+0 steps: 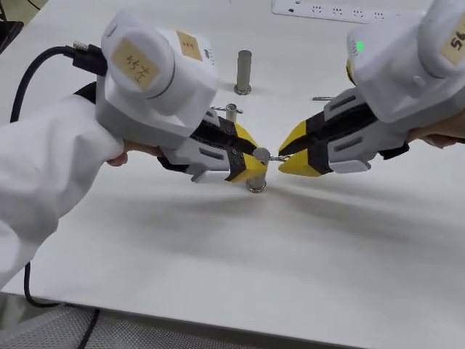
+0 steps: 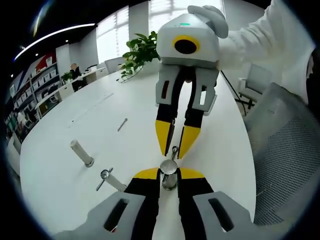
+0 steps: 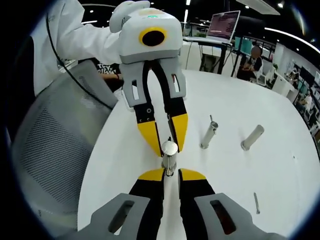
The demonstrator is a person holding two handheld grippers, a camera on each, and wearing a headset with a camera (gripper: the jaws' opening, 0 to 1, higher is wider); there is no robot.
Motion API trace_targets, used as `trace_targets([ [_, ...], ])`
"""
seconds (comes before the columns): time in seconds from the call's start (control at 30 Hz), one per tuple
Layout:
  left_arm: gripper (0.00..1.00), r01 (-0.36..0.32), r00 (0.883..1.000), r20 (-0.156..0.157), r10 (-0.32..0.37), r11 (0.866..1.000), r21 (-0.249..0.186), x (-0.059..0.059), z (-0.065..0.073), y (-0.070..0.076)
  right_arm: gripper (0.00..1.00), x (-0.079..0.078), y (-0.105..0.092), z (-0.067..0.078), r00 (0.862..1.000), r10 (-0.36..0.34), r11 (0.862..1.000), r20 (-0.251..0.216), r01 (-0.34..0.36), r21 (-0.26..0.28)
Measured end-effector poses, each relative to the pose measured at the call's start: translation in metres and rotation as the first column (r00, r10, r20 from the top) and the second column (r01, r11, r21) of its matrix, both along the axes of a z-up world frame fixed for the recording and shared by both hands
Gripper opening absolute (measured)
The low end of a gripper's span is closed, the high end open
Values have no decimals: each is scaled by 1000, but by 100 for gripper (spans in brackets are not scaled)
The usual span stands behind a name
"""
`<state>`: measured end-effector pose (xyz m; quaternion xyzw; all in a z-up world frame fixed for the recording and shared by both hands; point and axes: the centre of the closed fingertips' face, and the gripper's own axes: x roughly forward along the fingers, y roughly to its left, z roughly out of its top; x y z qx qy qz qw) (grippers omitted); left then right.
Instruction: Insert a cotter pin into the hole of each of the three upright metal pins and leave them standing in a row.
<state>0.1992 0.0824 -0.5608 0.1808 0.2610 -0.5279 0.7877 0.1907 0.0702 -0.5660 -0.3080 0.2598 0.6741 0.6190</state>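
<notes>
Left gripper (image 1: 251, 155) was clamped on the near upright pin (image 3: 169, 148), which stood on the white table (image 1: 218, 247). Right gripper (image 1: 285, 154) pinched a cotter pin (image 2: 173, 151), its tip at that pin's head (middle pin (image 1: 231, 111) carried one; far pin (image 1: 244, 71) bare).

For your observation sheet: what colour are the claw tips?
Yellow; right claw shows it best, left gripper view.

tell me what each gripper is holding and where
Left gripper clamps the short upright silver metal pin around its shaft; right gripper pinches a thin wire cotter pin by its looped end.
</notes>
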Motion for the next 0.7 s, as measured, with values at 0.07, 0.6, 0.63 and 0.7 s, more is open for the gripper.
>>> trace_targets([
  [0.07,10,-2,1000,-1,2,1000,-1,0,0,0,5,-1,0,1,1000,-8,1000,-10,8,10],
  [0.6,10,-4,1000,-2,4,1000,2,-2,1,0,1,-3,3,7,999,-13,1000,-31,14,23],
  [0.63,10,-3,1000,-2,3,1000,3,-2,1,0,0,-3,4,7,999,-12,1000,-31,12,25],
  [0.7,10,-3,1000,-2,3,1000,3,-2,1,0,0,-4,7,6,1000,-2,1000,-22,3,23],
])
